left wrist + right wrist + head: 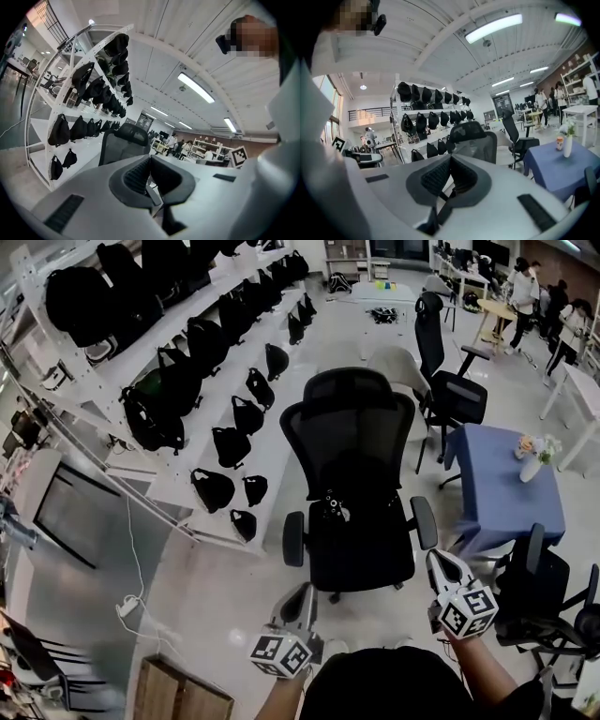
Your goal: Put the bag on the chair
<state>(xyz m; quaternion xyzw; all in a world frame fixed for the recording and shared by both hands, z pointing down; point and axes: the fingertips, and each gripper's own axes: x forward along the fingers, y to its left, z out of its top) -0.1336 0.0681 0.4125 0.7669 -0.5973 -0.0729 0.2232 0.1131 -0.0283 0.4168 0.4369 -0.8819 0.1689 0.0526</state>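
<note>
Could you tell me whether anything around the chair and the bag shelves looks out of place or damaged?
Nothing looks spilled or damaged. The bags sit in rows on the rack, and the chair stands upright. Only a white cable with its plug block lies loose on the floor by the rack.

Two tools (304, 592) (438, 557), at least three black chairs (349, 474), one blue table (506, 498), many black bags (212, 489)

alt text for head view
A black office chair stands ahead, the left hand-held gripper and right hand-held gripper both shut and held low before it. White shelves of black bags line the left; a blue table sits right.
</note>
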